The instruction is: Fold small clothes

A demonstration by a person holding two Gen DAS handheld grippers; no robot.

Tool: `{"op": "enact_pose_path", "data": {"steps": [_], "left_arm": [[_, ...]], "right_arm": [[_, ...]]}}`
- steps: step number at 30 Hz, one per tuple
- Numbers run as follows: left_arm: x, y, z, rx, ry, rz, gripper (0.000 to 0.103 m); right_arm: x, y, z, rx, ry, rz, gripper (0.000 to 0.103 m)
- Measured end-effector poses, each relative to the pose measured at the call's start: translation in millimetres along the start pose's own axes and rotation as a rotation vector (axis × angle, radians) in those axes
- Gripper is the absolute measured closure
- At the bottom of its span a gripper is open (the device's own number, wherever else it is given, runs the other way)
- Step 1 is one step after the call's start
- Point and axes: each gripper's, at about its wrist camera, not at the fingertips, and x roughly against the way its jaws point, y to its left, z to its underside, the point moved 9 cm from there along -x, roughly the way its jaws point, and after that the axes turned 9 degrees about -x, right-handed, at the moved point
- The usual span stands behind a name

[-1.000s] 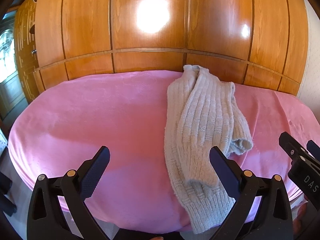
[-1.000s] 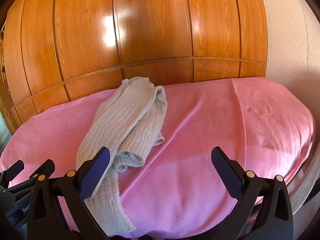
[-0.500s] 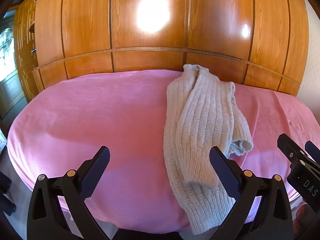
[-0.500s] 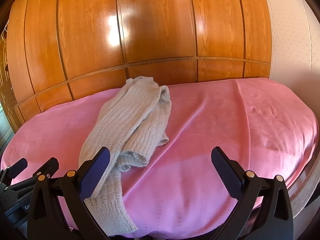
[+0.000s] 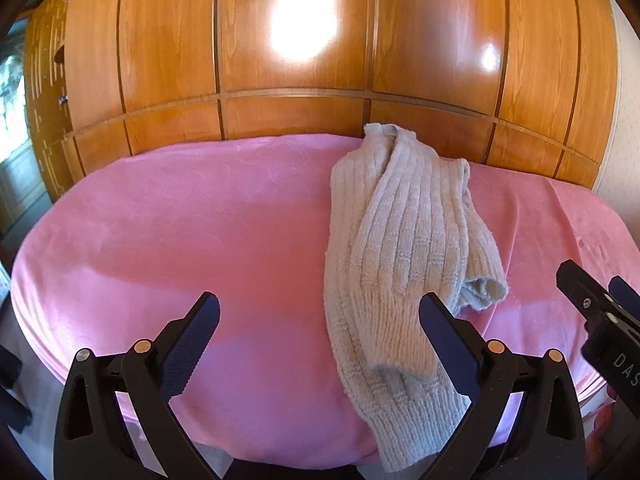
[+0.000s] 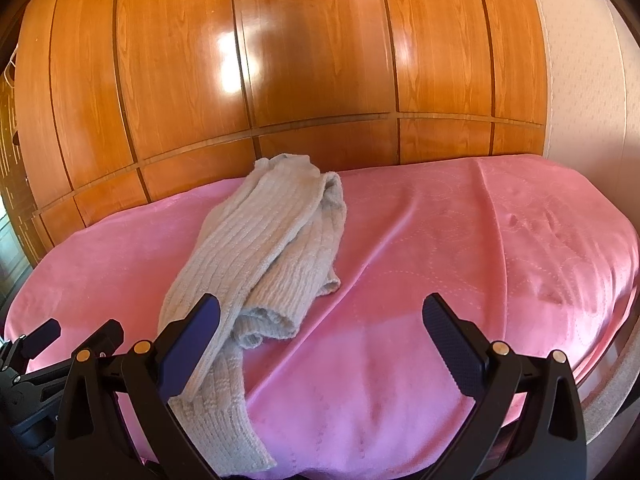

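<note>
Left gripper held level, jaws spread wide, nothing between fingers. Right gripper likewise wide apart, gripping nothing. Both sat low at frame bottom, side by side. Right gripper's tip showed at right edge of left wrist view.

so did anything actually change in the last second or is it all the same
Almost nothing. The right hand-held gripper drifted slightly, so the grey knit garment sits a little further right in its view. Nothing was taken hold of or let go: both it and the left hand-held gripper stayed open and empty, and the garment lies bunched in the same spot on the pink bedspread.
</note>
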Motion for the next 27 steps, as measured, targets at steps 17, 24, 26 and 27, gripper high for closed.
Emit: {"op": "enact_pose_path", "data": {"steps": [17,24,26,27], "left_arm": [[-49.8,45.7,40.1,0.19,0.176,0.2,0.048],[-63.4,31.8,44.9,0.229,0.224,0.319,0.049],[-67.3,21.8,43.8,0.233,0.232,0.372,0.049],[-69.5,18.0,43.1,0.237,0.236,0.395,0.049]], "right_arm": [[-132.3,62.8,-11.5,0.003,0.363,-0.262,0.036],[-158.4,92.0,7.1,0.101,0.437,-0.3,0.094],[-145.9,89.2,-8.5,0.104,0.382,-0.313,0.097],[-142.3,86.2,-14.7,0.099,0.363,-0.317,0.097]]}}
